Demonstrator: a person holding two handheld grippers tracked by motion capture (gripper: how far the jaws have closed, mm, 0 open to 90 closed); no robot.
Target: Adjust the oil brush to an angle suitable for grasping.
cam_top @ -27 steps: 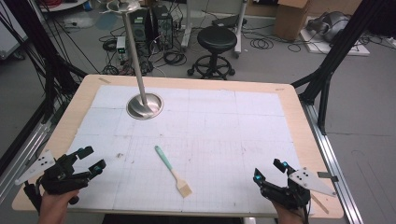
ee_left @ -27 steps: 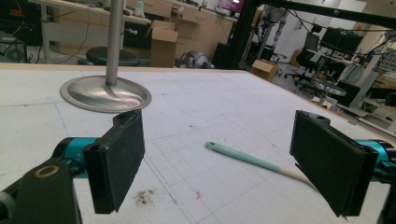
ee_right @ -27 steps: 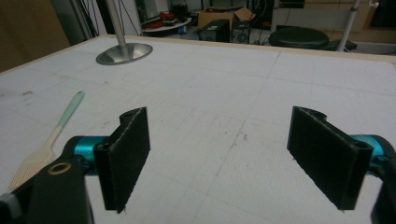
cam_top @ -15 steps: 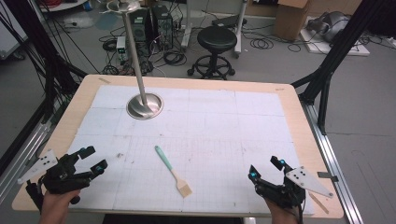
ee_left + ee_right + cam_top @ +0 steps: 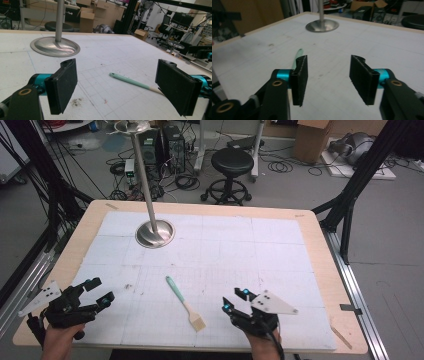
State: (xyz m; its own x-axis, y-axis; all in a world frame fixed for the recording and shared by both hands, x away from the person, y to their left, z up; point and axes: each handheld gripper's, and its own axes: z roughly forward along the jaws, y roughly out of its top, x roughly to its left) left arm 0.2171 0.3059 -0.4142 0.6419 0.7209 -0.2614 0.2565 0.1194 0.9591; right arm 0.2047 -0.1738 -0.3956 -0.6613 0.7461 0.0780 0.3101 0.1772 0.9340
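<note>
A small brush with a teal handle and pale bristle head (image 5: 184, 302) lies flat on the white gridded mat (image 5: 250, 255), near the front middle. My left gripper (image 5: 100, 289) rests at the front left, open and holding nothing, well left of the brush. In the left gripper view the brush (image 5: 130, 80) lies beyond the wide-open left gripper (image 5: 117, 87). My right gripper (image 5: 235, 299) sits just right of the bristle head, open and holding nothing. In the right gripper view the teal handle (image 5: 297, 56) shows behind the left jaw of the right gripper (image 5: 328, 75).
A metal stand with a round base (image 5: 155, 233) and tall pole stands at the back left of the mat. Its base shows in the left gripper view (image 5: 55, 46) and the right gripper view (image 5: 322, 25). The wooden table edge (image 5: 330, 270) frames the mat. A stool (image 5: 232, 162) and cables lie beyond.
My right gripper has slid left along the front edge, from the front right corner to just beside the brush head. The left gripper and brush have stayed put.
</note>
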